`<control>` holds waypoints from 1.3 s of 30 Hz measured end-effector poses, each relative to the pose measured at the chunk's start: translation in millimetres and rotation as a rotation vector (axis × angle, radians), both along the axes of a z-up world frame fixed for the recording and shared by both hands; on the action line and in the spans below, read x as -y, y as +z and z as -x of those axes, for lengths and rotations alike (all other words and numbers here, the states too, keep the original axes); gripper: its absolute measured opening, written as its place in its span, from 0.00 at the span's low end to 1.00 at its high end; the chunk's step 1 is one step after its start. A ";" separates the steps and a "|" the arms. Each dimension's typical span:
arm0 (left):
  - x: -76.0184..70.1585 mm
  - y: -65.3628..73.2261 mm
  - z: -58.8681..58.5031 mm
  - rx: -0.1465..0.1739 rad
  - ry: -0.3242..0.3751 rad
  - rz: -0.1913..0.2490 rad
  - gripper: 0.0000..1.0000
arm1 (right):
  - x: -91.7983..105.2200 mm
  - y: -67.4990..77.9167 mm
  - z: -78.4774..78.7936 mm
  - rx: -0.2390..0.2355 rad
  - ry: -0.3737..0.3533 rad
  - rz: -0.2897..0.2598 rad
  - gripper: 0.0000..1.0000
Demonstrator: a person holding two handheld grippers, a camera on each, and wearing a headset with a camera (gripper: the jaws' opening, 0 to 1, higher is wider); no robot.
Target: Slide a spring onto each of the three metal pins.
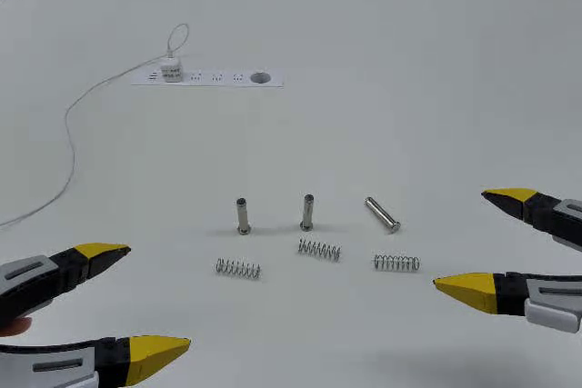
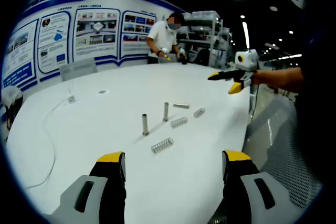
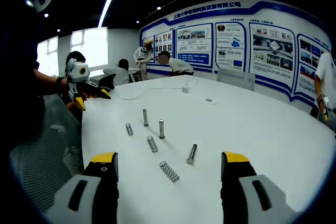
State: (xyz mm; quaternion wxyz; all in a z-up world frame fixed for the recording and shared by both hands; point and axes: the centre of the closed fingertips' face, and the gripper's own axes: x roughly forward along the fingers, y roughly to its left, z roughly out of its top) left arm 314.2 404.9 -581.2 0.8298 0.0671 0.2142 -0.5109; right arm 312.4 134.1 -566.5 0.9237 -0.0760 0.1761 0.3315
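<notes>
Head view: left gripper (image 1: 136, 302) sits low at the near left, jaws spread wide with nothing between them. The right gripper (image 1: 468, 240) at the near right is likewise agape and empty (yellow tips on black shanks, both). Neither touches a part.

Outward from the right gripper: right spring (image 1: 396, 263) lies on its side just in front of the flat pin (image 1: 382, 213), the one pin lying down. Middle spring (image 1: 319, 249) lies just before the middle pin (image 1: 307, 212), which stands upright. Left spring (image 1: 238, 268) lies before the left pin (image 1: 243, 215), also upright. Every spring is apart from its pin; none is threaded.

Step, as I judge it: the very start, first pick pending. The next move calls for a light pinch across a spring's coils, then lining its bore up with a pin top. The flat pin probably needs holding by the other gripper.

Materials: the pins are bright, smooth metal cylinders, flanged at one end. The springs are fine-wire open helices, likely to roll or squash. The table (image 1: 409, 88) is matt white and plain.
</notes>
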 end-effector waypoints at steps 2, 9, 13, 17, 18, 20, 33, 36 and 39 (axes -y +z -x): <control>0.1 0.4 -0.2 0.001 0.000 0.001 0.77 | 0.0 -0.4 -1.1 -0.002 0.000 0.003 0.81; -0.2 1.7 -0.6 0.004 0.003 0.002 0.77 | -0.9 1.0 -8.2 0.000 -0.001 0.008 0.80; -0.6 2.2 -0.5 0.005 0.005 0.005 0.77 | -1.2 1.6 -15.0 -0.004 -0.005 0.019 0.79; -0.8 2.5 -0.5 0.006 0.006 0.005 0.77 | -2.4 5.1 -23.4 0.000 -0.006 0.026 0.79; -0.7 2.6 -0.5 0.007 0.006 0.005 0.77 | -2.7 5.3 -25.0 0.000 -0.005 0.029 0.78; -0.7 3.0 -0.6 0.008 0.006 0.004 0.77 | -3.4 6.4 -29.4 0.001 -0.005 0.036 0.78; -1.9 2.8 0.1 0.008 0.008 0.001 0.76 | -8.9 7.6 -53.2 -0.008 -0.002 0.077 0.73; -0.8 3.1 0.9 0.008 0.006 0.001 0.76 | -8.9 7.1 -61.2 -0.016 -0.015 0.087 0.71; 0.1 3.8 1.2 0.009 0.003 0.001 0.76 | -7.1 3.8 -70.4 -0.038 -0.038 0.102 0.66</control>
